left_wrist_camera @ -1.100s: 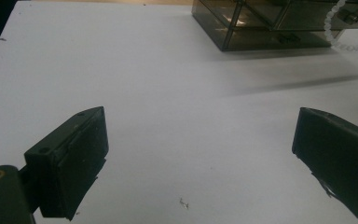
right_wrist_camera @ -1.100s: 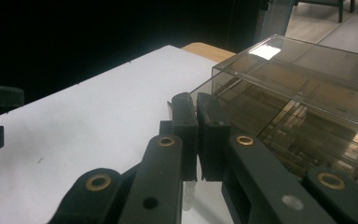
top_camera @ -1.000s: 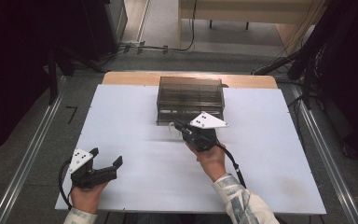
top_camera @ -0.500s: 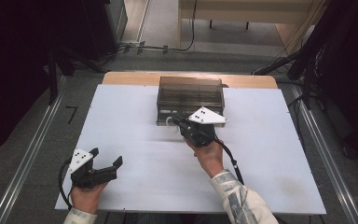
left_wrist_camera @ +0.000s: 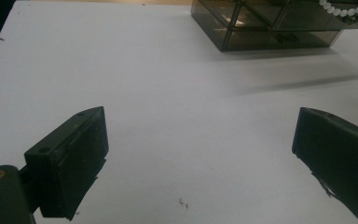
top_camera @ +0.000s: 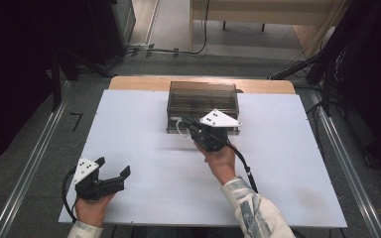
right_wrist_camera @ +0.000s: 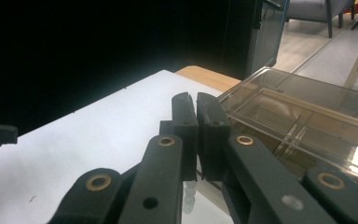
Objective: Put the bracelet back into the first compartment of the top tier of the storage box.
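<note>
White board on wooden table; cables behind.

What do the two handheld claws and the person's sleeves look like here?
Both are black two-jaw units. The left claw and right claw each carry a pale three-cornered plate with small dark dots on top and trail a black cable. Brass-coloured rivets mark the right claw's linkage. The right sleeve is light with a grey pattern.

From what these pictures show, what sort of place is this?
Probably a lab or office set up for recording, not a home. A white table board sits between metal floor rails, cables run across the floor, and an office chair stands behind.
</note>
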The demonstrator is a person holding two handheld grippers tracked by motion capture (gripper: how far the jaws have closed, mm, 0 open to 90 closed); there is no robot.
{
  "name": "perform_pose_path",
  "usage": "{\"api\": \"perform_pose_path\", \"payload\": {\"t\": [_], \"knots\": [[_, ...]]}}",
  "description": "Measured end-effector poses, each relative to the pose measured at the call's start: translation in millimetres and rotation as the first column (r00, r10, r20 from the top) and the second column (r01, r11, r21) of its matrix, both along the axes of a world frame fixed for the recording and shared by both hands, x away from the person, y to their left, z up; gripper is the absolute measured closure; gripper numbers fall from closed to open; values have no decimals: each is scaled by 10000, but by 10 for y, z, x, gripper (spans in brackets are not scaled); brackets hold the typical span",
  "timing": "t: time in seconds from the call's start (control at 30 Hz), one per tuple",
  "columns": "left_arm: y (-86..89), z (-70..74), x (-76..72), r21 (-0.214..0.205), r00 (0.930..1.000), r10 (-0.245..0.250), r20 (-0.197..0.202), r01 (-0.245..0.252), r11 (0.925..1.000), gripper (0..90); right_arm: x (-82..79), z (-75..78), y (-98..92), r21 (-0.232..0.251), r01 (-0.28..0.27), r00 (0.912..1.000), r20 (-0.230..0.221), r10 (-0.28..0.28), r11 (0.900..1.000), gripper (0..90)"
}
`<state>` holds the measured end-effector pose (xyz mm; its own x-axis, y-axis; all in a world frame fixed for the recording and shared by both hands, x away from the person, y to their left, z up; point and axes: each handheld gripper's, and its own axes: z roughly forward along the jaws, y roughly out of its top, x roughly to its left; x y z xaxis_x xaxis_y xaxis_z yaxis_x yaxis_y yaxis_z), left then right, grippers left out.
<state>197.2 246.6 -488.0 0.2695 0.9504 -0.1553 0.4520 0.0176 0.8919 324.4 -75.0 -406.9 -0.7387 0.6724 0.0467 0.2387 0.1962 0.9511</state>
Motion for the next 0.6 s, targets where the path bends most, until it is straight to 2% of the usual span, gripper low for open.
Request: {"api": "perform_pose_path", "payload": {"t": [0.6], "knots": [[2, 1, -1, -28, 10000, -9, 15, 9, 10000, 39, 146, 9, 56, 31, 316, 9995, -32, -316, 9995, 851]]}}
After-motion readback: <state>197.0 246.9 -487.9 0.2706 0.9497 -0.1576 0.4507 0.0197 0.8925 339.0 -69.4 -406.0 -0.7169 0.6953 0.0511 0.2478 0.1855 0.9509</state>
